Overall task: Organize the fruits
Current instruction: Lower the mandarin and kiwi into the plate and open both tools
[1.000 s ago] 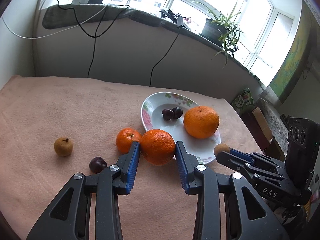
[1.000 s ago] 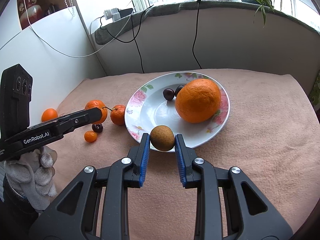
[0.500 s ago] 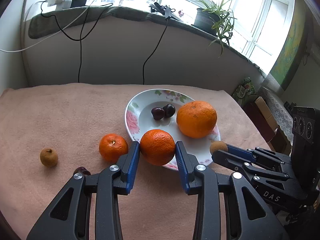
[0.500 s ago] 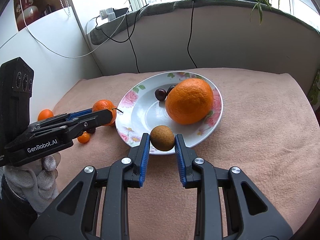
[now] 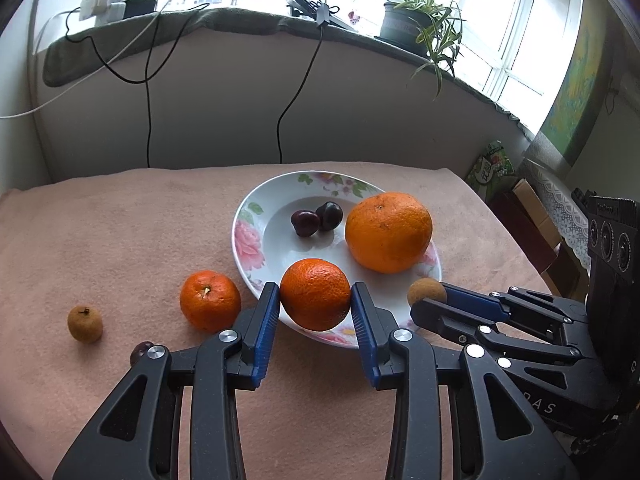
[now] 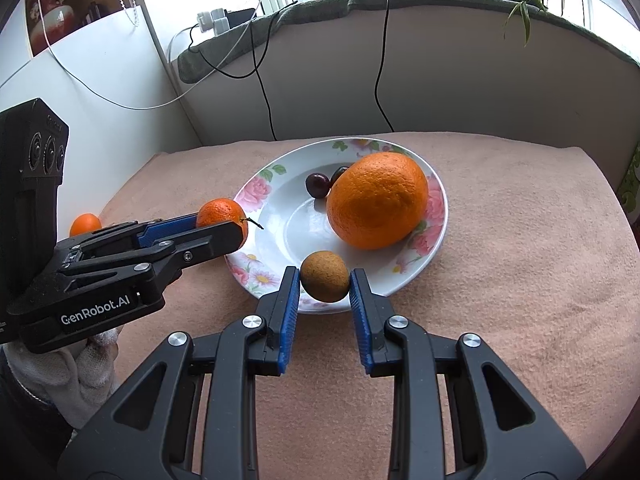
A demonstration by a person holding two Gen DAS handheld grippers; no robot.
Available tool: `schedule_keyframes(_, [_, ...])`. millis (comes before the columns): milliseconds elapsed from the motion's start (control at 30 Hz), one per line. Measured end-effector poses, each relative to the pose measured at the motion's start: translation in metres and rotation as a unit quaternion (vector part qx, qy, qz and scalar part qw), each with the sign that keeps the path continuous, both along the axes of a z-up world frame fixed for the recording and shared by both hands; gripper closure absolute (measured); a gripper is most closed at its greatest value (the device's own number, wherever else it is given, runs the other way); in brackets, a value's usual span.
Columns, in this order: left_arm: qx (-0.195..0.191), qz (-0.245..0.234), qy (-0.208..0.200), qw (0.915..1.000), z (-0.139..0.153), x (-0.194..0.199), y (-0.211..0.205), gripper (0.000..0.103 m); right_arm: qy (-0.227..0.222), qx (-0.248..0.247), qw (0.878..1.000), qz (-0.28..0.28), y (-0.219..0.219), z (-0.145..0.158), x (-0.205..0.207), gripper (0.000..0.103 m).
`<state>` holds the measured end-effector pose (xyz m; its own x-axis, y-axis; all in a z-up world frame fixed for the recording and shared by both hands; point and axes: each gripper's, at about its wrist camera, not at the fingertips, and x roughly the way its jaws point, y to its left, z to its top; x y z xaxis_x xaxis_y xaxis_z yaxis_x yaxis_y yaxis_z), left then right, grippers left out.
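Observation:
My left gripper (image 5: 315, 304) is shut on a tangerine (image 5: 315, 294) and holds it over the near rim of the flowered plate (image 5: 256, 248). In the right wrist view that gripper (image 6: 236, 228) comes in from the left with the tangerine (image 6: 220, 213) at the plate's left edge. My right gripper (image 6: 325, 280) is shut on a small brown longan (image 6: 324, 276) above the plate's (image 6: 280, 236) near rim. A large orange (image 6: 378, 200) and two dark cherries (image 6: 318, 185) lie in the plate.
On the pink cloth left of the plate lie a second tangerine (image 5: 210, 300), a longan (image 5: 85, 323) and a cherry (image 5: 141, 352). A small orange fruit (image 6: 85, 224) sits far left. A gloved hand (image 6: 72, 376) holds the left tool. A wall and sill with cables stand behind.
The left gripper has carried its tangerine to the right, from beside the plate to over its near rim. The right gripper with the longan has stayed nearly still.

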<state>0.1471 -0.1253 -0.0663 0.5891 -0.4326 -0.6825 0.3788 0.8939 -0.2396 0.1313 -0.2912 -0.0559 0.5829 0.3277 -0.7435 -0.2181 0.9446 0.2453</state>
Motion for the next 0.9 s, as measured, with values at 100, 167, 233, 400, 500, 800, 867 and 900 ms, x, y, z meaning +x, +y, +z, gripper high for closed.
schedule_keyframes(100, [0.0,-0.001,0.001,1.0,0.0,0.0,0.0,0.068,0.001,0.001,1.0,0.002,0.001,-0.001,0.001,0.076])
schedule_keyframes(167, [0.0,-0.001,0.001,1.0,0.0,0.0,0.0,0.068,0.0,-0.001,1.0,0.003,0.002,-0.001,0.002,0.076])
schedule_keyframes(233, [0.0,0.0,0.001,1.0,0.0,-0.001,0.0,0.068,-0.002,-0.004,1.0,0.003,0.003,0.0,0.002,0.076])
schedule_keyframes(400, [-0.003,0.0,-0.005,1.0,0.004,-0.002,0.002,0.053,0.0,-0.008,1.0,0.003,0.003,-0.001,0.002,0.074])
schedule_keyframes(500, [-0.001,-0.001,-0.011,0.9999,0.007,-0.003,0.002,0.047,-0.006,-0.012,1.0,0.0,0.005,0.001,0.0,0.043])
schedule_keyframes(800, [0.01,0.023,-0.026,0.9994,0.014,-0.005,0.005,0.024,-0.029,-0.025,0.999,0.0,0.01,0.012,-0.007,0.021])
schedule_keyframes(867, [0.014,0.029,-0.025,0.9992,0.015,-0.005,0.007,0.023,-0.029,-0.029,0.999,0.001,0.011,0.013,-0.008,0.019])
schedule_keyframes(900, [0.018,0.032,-0.026,0.999,0.015,-0.006,0.007,0.023,-0.028,-0.028,0.999,0.002,0.012,0.013,-0.009,0.017])
